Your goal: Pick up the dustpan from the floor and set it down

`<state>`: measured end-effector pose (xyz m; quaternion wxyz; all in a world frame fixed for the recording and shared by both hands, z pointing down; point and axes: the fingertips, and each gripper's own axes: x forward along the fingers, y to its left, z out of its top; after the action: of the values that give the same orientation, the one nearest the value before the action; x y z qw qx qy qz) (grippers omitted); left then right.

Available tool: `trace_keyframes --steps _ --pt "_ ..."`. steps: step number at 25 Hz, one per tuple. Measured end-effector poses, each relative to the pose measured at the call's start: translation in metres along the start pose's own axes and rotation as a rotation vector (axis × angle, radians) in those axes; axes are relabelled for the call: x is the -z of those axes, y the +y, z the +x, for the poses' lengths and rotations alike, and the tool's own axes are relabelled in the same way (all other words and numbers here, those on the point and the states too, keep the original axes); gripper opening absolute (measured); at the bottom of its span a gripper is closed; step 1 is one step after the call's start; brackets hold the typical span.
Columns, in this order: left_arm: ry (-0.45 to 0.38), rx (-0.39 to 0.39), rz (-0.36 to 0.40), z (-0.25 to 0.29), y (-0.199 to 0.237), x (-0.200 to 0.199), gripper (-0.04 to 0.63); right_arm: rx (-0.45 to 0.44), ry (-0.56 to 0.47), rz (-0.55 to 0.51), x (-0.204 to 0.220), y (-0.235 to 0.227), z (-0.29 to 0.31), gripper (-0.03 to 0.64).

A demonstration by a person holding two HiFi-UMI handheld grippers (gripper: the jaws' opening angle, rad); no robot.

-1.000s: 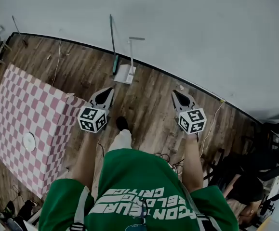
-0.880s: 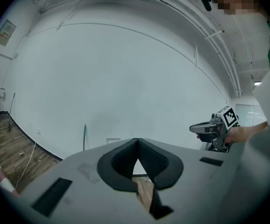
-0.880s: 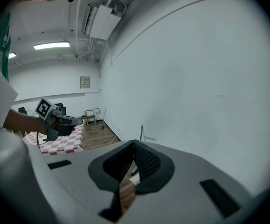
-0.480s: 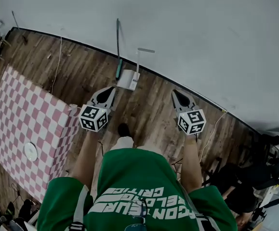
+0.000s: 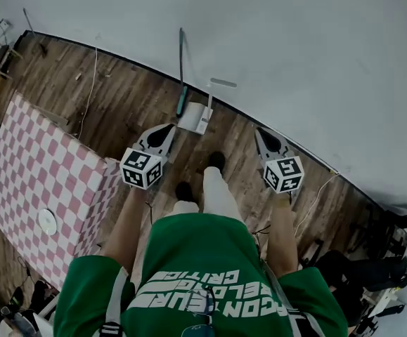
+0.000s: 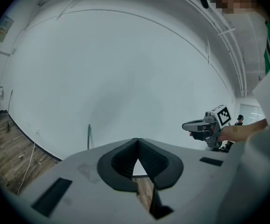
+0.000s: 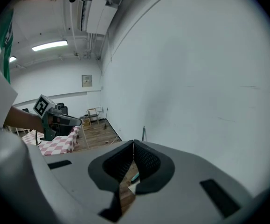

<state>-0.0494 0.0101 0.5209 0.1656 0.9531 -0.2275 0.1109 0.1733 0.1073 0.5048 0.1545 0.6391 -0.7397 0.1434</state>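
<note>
2 empty grippers, fingers pressed together: left gripper [image 5: 168, 128], right gripper [image 5: 260, 132]; white dustpan [image 5: 193, 116] on floor [image 5: 119, 97].

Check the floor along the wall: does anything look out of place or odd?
Nothing spilled or broken. The white dustpan sits by the wall beside a leaning long-handled tool; a loose white cable trailing across the floorboards looks like a trip hazard.

even, cool, rather dim light. the head view looks grey and flat, with only faint shadows on the wood floor [image 5: 119, 104]. a ceiling light strip [image 7: 49, 45] glows in the right gripper view. both gripper views bulge at the edges and have black corners. the left gripper [image 6: 137, 143] is soft close to the lens.
</note>
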Motion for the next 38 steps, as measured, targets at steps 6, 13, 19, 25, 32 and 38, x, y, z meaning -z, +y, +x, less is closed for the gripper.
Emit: trace_keyframes --steps 6,13,19,25,32,38 --pt "0.036 -0.061 -0.008 0.049 0.029 -0.010 0.003 -0.085 -0.004 -0.041 -0.031 -0.042 0.078 0.008" --pt "0.063 -0.126 -0.013 0.121 0.054 -0.041 0.003 -0.171 -0.013 -0.041 -0.063 -0.105 0.143 0.008" --pt "0.072 -0.169 -0.029 0.158 0.056 -0.047 0.003 -0.241 0.013 -0.045 -0.060 -0.139 0.172 0.008" --pt "0.056 -0.200 -0.055 0.177 0.057 -0.052 0.003 -0.306 0.040 -0.048 -0.053 -0.149 0.194 0.008" --pt "0.031 -0.228 -0.105 0.173 0.069 -0.054 0.003 -0.367 0.113 -0.122 -0.043 -0.137 0.219 0.008" --pt "0.027 -0.247 -0.145 0.158 0.096 -0.043 0.003 -0.404 0.199 -0.190 -0.027 -0.119 0.246 0.008"
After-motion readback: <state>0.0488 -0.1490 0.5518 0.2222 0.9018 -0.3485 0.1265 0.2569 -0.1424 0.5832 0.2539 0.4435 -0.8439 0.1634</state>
